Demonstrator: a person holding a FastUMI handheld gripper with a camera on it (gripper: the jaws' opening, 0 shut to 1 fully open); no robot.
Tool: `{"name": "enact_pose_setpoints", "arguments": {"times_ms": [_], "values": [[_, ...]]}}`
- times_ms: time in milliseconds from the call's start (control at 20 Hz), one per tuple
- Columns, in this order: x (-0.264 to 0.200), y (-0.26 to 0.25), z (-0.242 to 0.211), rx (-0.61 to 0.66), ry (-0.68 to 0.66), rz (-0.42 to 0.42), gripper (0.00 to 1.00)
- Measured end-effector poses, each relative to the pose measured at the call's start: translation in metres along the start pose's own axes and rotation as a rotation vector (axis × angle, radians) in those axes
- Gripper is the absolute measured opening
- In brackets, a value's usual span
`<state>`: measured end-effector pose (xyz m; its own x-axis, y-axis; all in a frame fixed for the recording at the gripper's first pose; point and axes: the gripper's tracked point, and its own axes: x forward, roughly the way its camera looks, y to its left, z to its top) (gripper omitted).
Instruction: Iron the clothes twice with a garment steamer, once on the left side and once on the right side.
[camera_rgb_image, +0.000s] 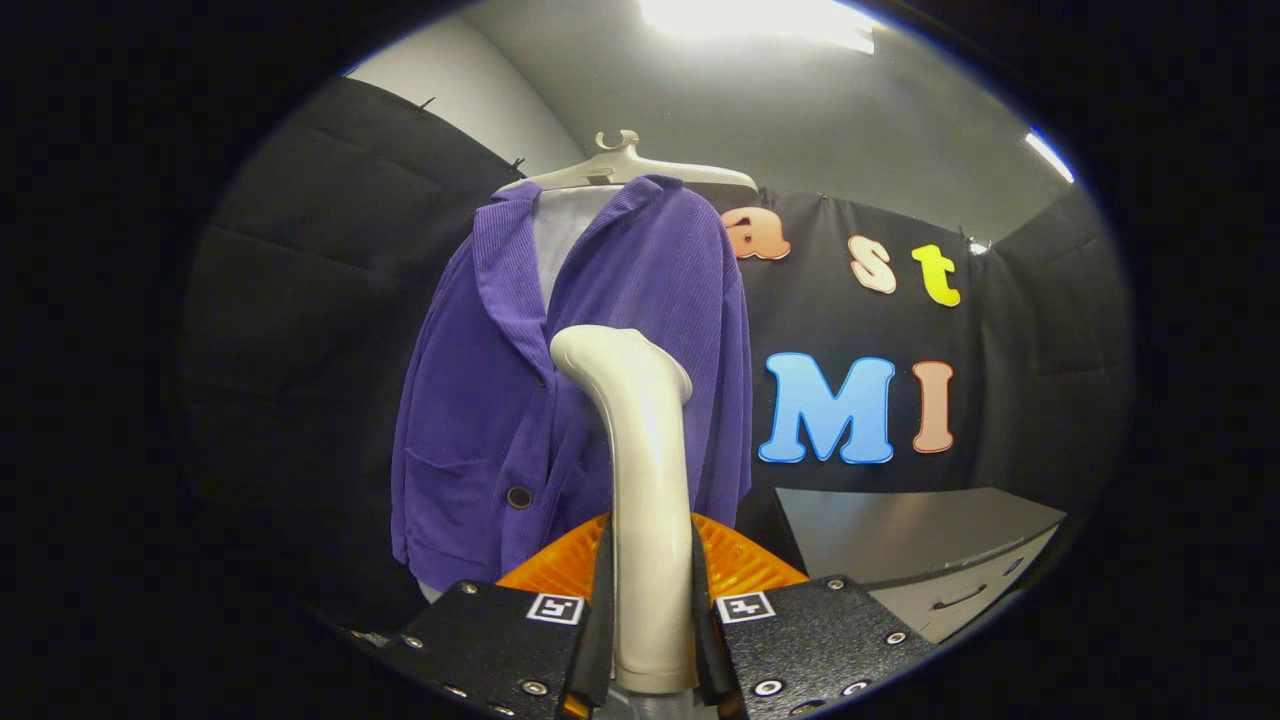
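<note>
Booth wall, left of frame: dark padded panels, with a pale wall rising behind them at the upper left.

Garment: a purple ribbed cardigan (520, 400) with dark round buttons hangs in the centre-left of the frame on a cream plastic hanger (628, 168), over a pale lining or shirt at the neck; its front faces the camera, and its hem falls behind the fingers at lower centre.

Steamer: a cream, curved plastic garment steamer (645, 480) stands upright at the centre of the frame, its bent head pointing toward the cardigan's chest; an orange ribbed part sits behind its lower handle.

Gripper: the hand-held gripper (652, 625) at bottom centre is closed narrowly, both fingers pressing the sides of the steamer's handle, so it holds the steamer.

Gap: I cannot tell whether the steamer head touches the cloth or hangs just short of it.

Cabinet, lower right: a grey cabinet (920, 540) with a drawer handle stands beside the cardigan.

Risk, grip: the smooth, rounded handle may twist or slide between the fingers if the stroke drags hard on the ribbed fabric.

Risk, garment: pushing the head in could swing the hanger or bunch the open front, leaving one side unevenly steamed.

Risk, coverage: the head sits near the middle placket, so a stroke begun here could blur left and right passes.
</note>
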<state>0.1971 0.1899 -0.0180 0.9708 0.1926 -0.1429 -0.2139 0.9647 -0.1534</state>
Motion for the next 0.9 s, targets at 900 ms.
{"name": "enact_pose_setpoints", "arguments": {"times_ms": [900], "values": [[-0.029, 0.016, -0.095, -0.005, 0.148, 0.027, 0.34]]}}
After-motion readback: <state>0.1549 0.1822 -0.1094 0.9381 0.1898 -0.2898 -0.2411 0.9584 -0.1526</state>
